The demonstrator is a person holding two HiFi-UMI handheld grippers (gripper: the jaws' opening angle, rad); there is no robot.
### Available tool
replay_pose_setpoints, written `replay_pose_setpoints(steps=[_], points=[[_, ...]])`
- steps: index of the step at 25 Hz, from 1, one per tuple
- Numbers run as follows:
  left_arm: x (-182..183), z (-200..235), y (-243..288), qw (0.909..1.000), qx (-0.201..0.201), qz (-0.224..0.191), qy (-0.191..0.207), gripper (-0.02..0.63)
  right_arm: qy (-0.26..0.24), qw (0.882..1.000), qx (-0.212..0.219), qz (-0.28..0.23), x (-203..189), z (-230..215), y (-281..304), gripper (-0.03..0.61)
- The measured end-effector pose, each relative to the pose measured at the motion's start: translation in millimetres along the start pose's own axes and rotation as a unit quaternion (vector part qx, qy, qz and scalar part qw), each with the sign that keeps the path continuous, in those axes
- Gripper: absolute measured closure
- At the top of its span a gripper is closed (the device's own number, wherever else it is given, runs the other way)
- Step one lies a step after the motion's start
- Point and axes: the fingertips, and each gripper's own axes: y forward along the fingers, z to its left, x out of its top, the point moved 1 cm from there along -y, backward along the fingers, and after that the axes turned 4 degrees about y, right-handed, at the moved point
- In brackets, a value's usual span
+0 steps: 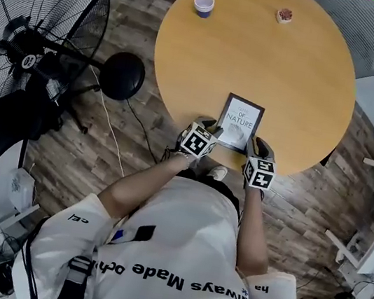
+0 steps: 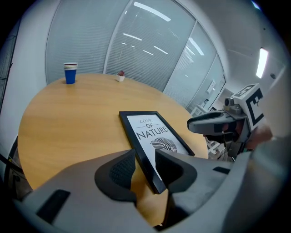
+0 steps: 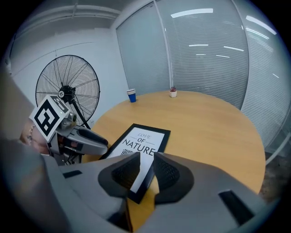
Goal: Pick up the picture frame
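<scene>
Head view alone takes in the whole table (image 1: 305,80), picture frame (image 1: 240,122) flat at its near rim; gripper views show left gripper (image 2: 144,169) and right gripper (image 3: 144,172) each spread astride a near corner, pads hiding that end.

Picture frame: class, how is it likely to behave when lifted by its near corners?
The picture frame looks rigid, so it probably lifts as one piece without sagging. Thin and flat on the table, it seems light and won't roll. Gripped only at the corners that left gripper and right gripper straddle, it might tilt.
</scene>
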Motion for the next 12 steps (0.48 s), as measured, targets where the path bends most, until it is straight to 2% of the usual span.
replay_pose_setpoints(steps=[12], points=[[-8.7,-0.3,13.6,0.9998,-0.001,0.015,-0.010,0.456,0.031,0.999,0.003,0.045,-29.5,-5.7,19.4,0.433]])
